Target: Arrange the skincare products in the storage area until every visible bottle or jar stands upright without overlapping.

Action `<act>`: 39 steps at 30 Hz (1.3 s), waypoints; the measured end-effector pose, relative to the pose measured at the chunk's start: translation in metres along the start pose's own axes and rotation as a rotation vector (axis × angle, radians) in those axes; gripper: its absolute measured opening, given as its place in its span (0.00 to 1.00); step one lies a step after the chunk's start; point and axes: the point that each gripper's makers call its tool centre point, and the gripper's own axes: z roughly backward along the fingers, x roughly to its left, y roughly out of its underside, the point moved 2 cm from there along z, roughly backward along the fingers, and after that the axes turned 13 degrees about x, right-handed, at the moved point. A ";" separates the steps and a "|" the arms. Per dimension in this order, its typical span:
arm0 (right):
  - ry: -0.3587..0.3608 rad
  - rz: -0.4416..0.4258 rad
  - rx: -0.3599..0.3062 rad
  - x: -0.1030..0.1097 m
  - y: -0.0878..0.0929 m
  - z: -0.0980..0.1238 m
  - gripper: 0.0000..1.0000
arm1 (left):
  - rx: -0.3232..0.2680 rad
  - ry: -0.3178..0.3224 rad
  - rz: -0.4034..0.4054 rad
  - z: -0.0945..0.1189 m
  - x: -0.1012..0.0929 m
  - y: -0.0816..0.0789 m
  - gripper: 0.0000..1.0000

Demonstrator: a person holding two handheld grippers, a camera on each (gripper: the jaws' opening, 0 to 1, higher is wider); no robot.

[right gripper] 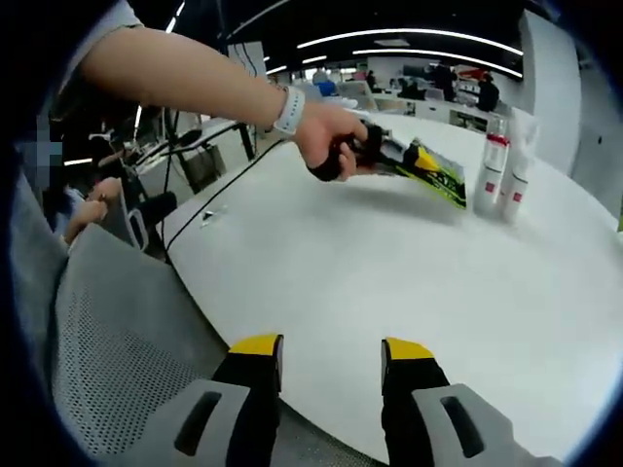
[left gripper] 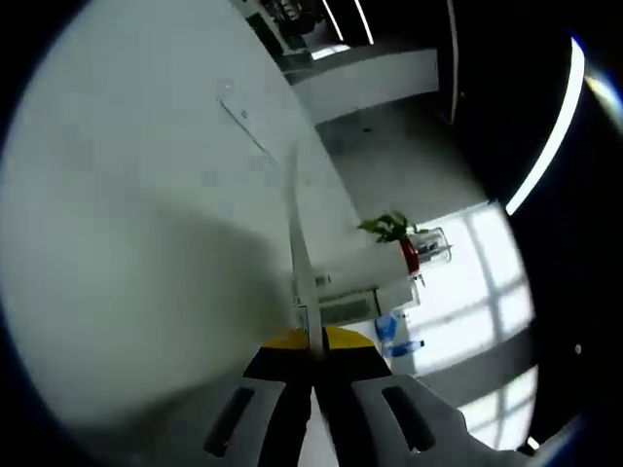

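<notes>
Two yellow-tipped jaws of the left gripper (left gripper: 313, 342) are rising from the bottom of the left gripper view, pressed together with nothing between them. Ahead of them a white desk (left gripper: 146, 195) is tilting steeply across the view, and beyond its edge a green plant (left gripper: 389, 228) is sitting beside a white unit.

In the right gripper view, the right gripper (right gripper: 331, 352) is hovering over the near edge of the desk (right gripper: 341, 263) with its jaws standing wide apart and empty. Across the desk, a person's hand (right gripper: 326, 136) is holding the left gripper (right gripper: 450, 187), whose yellow-and-black tip is sitting just beside two upright white bottles (right gripper: 501, 165) with red bands. A grey mesh chair back (right gripper: 117, 350) is showing at lower left.
</notes>
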 end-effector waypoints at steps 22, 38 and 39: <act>0.016 0.016 0.021 -0.001 0.003 -0.002 0.42 | 0.066 -0.198 -0.078 0.000 0.005 -0.011 0.36; 0.013 0.027 0.018 0.000 0.001 -0.002 0.40 | 0.136 -0.442 -0.362 0.000 0.020 -0.007 0.53; 0.013 0.028 0.016 0.000 0.001 -0.002 0.40 | 0.146 -0.464 -0.382 0.001 0.021 -0.007 0.54</act>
